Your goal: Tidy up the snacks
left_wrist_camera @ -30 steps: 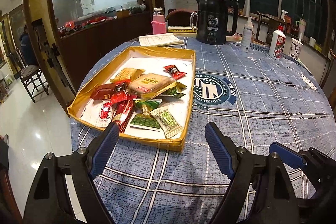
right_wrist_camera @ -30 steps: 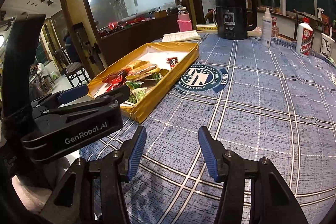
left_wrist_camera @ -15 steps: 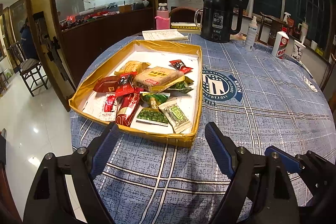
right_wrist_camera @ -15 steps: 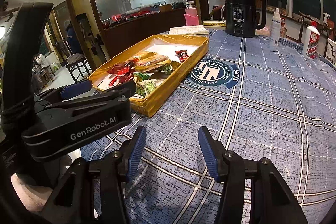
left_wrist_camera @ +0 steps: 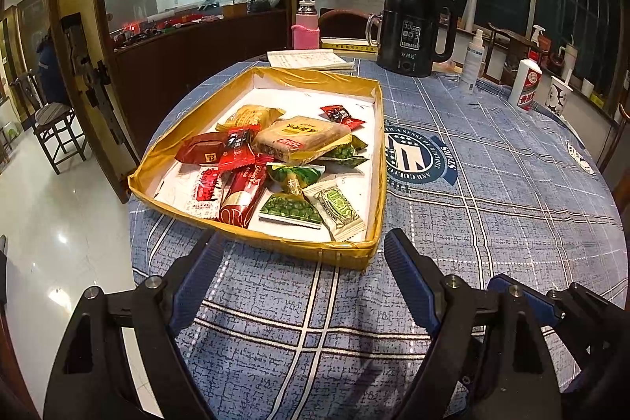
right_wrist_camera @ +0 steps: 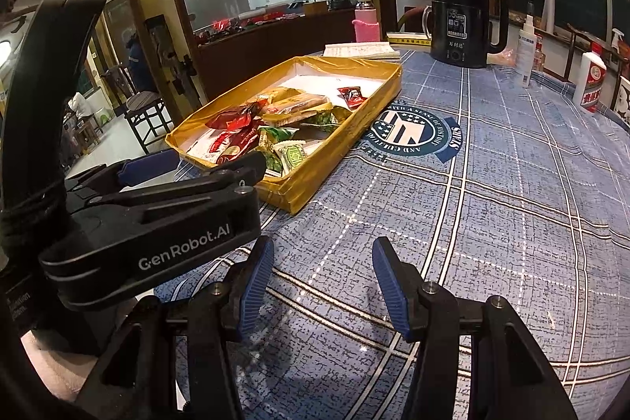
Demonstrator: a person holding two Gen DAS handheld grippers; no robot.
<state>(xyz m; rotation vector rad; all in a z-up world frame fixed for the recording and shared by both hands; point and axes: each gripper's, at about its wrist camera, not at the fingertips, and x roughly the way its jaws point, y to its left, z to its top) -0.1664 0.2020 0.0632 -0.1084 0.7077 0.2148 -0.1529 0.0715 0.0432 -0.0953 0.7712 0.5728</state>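
Now both ribbed blue tongs, left (left_wrist_camera: 303, 262) and right (right_wrist_camera: 323, 276), gape empty near the gold cardboard tray (left_wrist_camera: 346, 254).

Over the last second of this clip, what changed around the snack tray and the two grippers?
The left gripper moved forward toward the gold tray, whose near edge now sits just ahead of its open jaws. The right gripper advanced slightly too. Nothing was grasped or released; the snack packets lie as they did.

Snacks (left_wrist_camera: 283, 160) in tray (left_wrist_camera: 366, 254) on table (left_wrist_camera: 492, 191), kettle (left_wrist_camera: 413, 30) behind tray
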